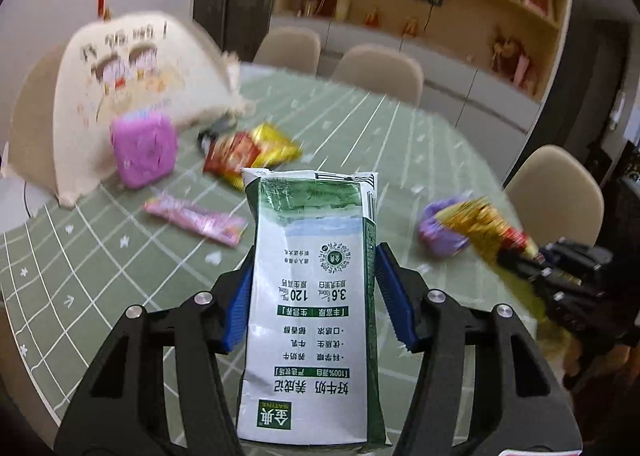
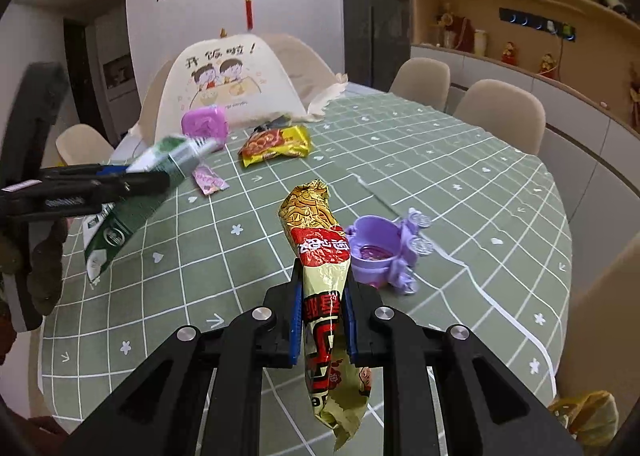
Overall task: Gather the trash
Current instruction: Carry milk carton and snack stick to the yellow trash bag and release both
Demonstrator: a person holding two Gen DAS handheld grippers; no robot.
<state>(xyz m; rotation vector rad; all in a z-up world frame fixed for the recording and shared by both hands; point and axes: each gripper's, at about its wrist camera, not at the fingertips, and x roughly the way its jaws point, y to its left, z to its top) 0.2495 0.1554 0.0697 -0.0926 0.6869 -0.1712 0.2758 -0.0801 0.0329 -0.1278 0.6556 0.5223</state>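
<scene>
Counting the litter: one milk carton (image 1: 312, 296), pinched upside down between the blue pads of the left tongs (image 1: 316, 292), and one crumpled gold-and-red snack wrapper (image 2: 320, 288), squeezed tight in the right tongs (image 2: 322, 320), both held above the green checked table (image 2: 460, 184). Lying on the cloth are one yellow-red snack bag (image 2: 276, 144), one pink wrapper (image 2: 208, 180) and one pink box (image 2: 205, 124) (contents hidden). One purple toy cup (image 2: 380, 252) holds something pink.
</scene>
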